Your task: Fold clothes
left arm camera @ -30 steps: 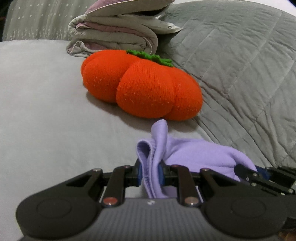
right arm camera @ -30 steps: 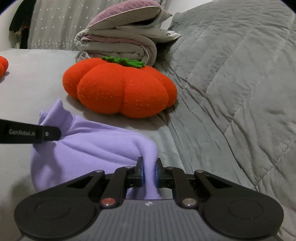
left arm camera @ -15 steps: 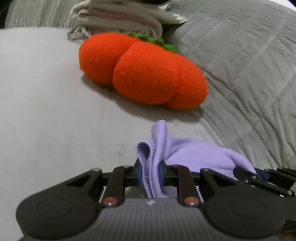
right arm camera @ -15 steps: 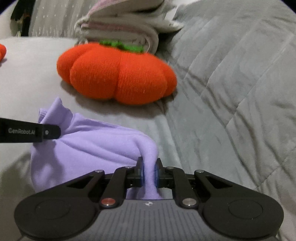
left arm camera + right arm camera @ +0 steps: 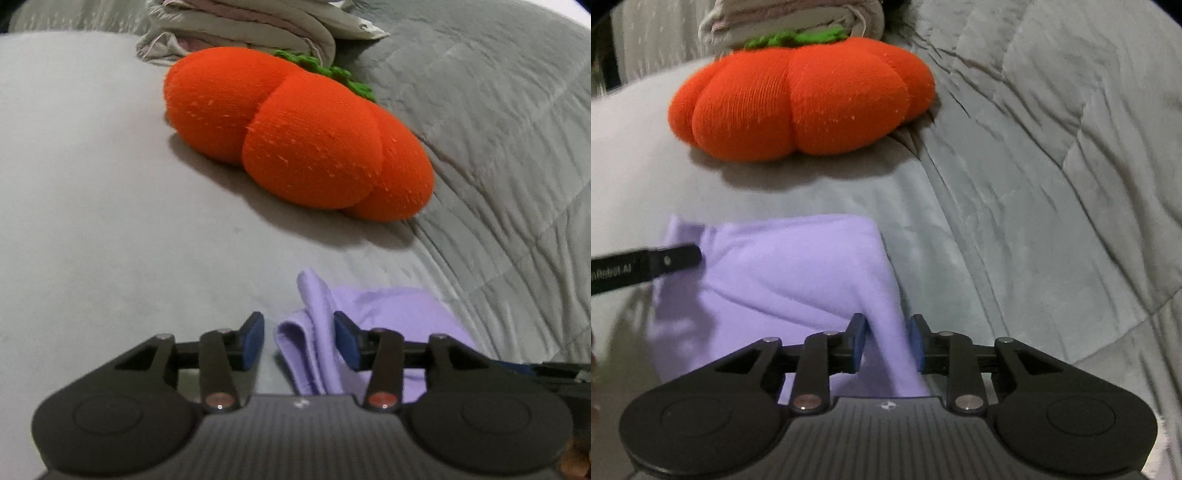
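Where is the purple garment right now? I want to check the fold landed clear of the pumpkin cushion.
In both wrist views the purple garment lies on the grey bed, nearer than the orange pumpkin cushion and apart from it.

Right tongs (image 5: 886,341) just opening around lilac cloth (image 5: 783,273), orange pumpkin cushion (image 5: 801,99) beyond, grey quilt (image 5: 1052,192)

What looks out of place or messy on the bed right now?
The lilac garment isn't lying flat: one corner stands up in a bunched ridge between the open left claw pads. The orange pumpkin cushion sits close beyond it.
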`<action>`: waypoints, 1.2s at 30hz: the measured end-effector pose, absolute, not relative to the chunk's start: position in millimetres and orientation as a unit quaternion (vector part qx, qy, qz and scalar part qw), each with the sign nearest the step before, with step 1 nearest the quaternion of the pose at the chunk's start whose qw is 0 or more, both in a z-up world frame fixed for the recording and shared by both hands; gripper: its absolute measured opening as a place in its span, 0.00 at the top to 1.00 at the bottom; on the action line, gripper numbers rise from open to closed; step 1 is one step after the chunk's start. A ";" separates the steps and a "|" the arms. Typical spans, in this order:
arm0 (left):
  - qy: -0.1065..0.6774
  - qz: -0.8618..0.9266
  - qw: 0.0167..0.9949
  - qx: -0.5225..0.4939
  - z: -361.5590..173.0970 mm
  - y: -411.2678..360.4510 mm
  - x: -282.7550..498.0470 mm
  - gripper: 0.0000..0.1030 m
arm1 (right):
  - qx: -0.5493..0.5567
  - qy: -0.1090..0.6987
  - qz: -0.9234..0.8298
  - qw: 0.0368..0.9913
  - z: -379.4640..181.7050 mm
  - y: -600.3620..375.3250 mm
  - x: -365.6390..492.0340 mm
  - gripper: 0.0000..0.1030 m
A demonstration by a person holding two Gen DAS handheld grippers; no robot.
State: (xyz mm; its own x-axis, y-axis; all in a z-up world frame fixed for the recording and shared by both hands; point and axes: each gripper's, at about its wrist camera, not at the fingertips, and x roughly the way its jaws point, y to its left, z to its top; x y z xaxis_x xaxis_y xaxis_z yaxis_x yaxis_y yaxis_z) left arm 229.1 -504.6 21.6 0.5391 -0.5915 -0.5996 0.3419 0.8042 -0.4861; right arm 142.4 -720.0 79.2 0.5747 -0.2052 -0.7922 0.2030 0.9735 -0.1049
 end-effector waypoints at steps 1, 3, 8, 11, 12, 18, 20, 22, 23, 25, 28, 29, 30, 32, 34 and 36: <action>0.398 -0.271 0.861 -0.163 20.9 -501.0 229.9 0.58 | 0.014 0.444 -0.110 0.889 81.7 -724.5 142.1 0.74; 0.400 -0.273 0.858 -0.172 19.7 -495.8 230.6 0.58 | 0.043 0.434 -0.104 0.894 84.9 -732.8 141.8 0.73; 0.402 -0.278 0.855 -0.176 21.0 -494.3 227.8 0.58 | 0.073 0.422 -0.093 0.899 87.3 -742.9 154.1 0.73; 0.408 -0.278 0.849 -0.187 20.8 -489.3 226.9 0.58 | 0.072 0.413 -0.083 0.904 89.7 -742.7 163.8 0.73; 0.410 -0.277 0.847 -0.195 20.6 -486.4 227.1 0.58 | 0.079 0.409 -0.078 0.906 90.7 -744.3 167.4 0.73; 0.423 -0.282 0.832 -0.222 20.2 -476.5 233.3 0.55 | 0.108 0.425 -0.066 0.896 82.2 -753.4 191.4 0.73; 0.432 -0.290 0.825 -0.221 18.3 -480.1 235.5 0.51 | 0.118 0.435 -0.063 0.890 75.9 -756.4 197.6 0.73; 0.435 -0.294 0.823 -0.216 15.8 -484.8 236.2 0.50 | 0.128 0.439 -0.060 0.887 70.3 -758.7 201.6 0.73; 0.432 -0.293 0.826 -0.212 15.2 -486.9 236.4 0.52 | 0.134 0.440 -0.059 0.886 67.5 -759.7 203.6 0.73; 0.425 -0.291 0.832 -0.208 14.6 -490.6 236.1 0.55 | 0.136 0.442 -0.059 0.885 62.6 -759.1 206.8 0.73; 0.414 -0.301 0.841 -0.175 14.1 -499.8 235.5 0.73 | 0.099 0.437 -0.056 0.892 60.8 -749.7 209.1 0.86; 0.409 -0.302 0.846 -0.162 14.4 -502.5 235.1 0.77 | 0.084 0.432 -0.055 0.896 62.8 -746.6 208.1 0.88; 0.400 -0.306 0.850 -0.155 15.4 -503.2 233.8 0.80 | 0.075 0.424 -0.055 0.901 65.4 -744.8 206.3 0.88; 0.386 -0.312 0.855 -0.153 17.1 -503.8 232.1 0.82 | 0.056 0.408 -0.056 0.910 70.5 -741.3 202.9 0.89; 0.380 -0.312 0.857 -0.153 18.7 -506.1 231.6 0.83 | 0.043 0.397 -0.062 0.915 71.4 -739.4 202.6 0.90; 0.373 -0.310 0.863 -0.144 20.3 -510.9 230.9 0.83 | 0.030 0.387 -0.068 0.919 72.0 -737.6 202.4 0.90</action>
State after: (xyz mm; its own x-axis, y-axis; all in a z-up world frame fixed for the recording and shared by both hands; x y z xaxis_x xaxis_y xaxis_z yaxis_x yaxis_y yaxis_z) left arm 230.9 -510.9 20.3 0.5300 -0.6418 -0.5542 0.4269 0.7666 -0.4796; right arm 202.4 -737.6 72.0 0.6917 -0.1014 -0.7150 0.1481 0.9890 0.0030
